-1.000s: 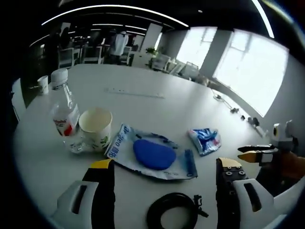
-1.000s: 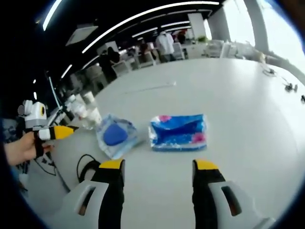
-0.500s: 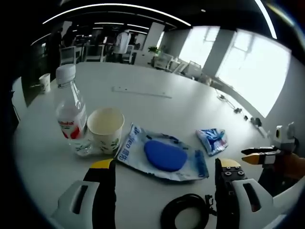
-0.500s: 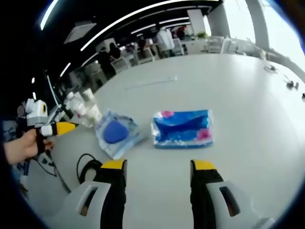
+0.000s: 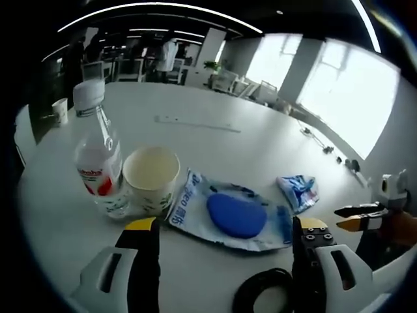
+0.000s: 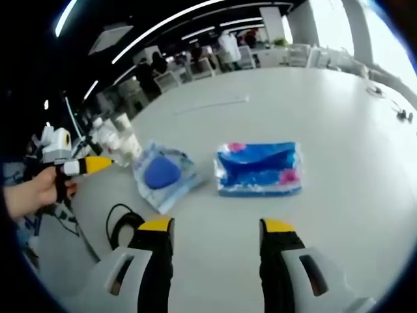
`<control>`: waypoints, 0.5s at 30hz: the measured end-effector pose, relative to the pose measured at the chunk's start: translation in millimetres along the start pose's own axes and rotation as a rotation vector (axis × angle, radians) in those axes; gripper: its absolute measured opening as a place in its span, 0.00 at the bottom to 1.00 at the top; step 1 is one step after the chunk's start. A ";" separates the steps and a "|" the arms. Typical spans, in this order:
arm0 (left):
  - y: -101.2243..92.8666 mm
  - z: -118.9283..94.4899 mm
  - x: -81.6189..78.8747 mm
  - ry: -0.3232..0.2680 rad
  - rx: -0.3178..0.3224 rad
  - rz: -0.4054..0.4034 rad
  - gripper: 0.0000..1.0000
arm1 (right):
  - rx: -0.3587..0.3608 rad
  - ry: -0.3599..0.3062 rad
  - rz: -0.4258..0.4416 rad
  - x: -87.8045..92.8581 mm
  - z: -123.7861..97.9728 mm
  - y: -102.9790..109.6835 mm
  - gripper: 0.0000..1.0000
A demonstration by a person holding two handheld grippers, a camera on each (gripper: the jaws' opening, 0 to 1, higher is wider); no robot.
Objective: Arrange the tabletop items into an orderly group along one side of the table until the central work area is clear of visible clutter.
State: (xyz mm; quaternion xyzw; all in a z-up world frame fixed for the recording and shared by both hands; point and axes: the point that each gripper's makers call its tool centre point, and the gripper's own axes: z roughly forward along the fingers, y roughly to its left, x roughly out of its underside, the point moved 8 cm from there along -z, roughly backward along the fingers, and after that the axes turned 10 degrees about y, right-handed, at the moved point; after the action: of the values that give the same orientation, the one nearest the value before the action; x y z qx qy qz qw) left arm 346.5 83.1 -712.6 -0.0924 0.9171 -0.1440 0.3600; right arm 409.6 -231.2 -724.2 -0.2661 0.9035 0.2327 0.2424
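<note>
crosswise, blue packet (image 6: 259,169) long axis spans right gripper (image 6: 217,229) jaws.

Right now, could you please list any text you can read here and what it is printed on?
None reads for certain.
Water bottle: red label, white lettering too blurred.
Paper cup: green marks, no legible words.
Clear packet with blue pad: blue print on its end, too distorted.
Blue wrapper: illegible.

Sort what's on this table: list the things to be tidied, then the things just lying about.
To tidy:
water bottle
paper cup
pouch with blue pad
blue wipes packet
black cable coil

Lying about:
far paper cup
flat strip mid-table
</note>
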 end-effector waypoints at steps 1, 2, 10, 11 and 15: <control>1.2 1.0 0.1 0.001 0.000 -0.001 0.80 | -0.001 0.002 -0.001 0.4 0.7 1.0 0.49; 3.1 2.5 0.1 0.004 -0.003 -0.005 0.80 | -0.005 0.005 -0.005 1.1 2.0 2.6 0.49; 8.8 11.4 -1.7 0.019 -0.013 -0.005 0.78 | -0.032 0.028 -0.014 6.0 11.6 14.0 0.49; 9.8 12.7 -1.8 0.025 -0.011 -0.006 0.78 | -0.036 0.031 -0.016 6.6 12.8 15.7 0.49; 14.2 17.8 -2.4 0.039 -0.011 -0.002 0.77 | -0.050 0.047 -0.028 9.4 16.4 21.6 0.49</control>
State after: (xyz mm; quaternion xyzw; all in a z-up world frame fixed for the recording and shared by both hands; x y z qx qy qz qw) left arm 359.6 93.5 -728.2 -0.0927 0.9247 -0.1410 0.3412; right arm 395.0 -209.4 -735.8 -0.2903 0.8989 0.2457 0.2177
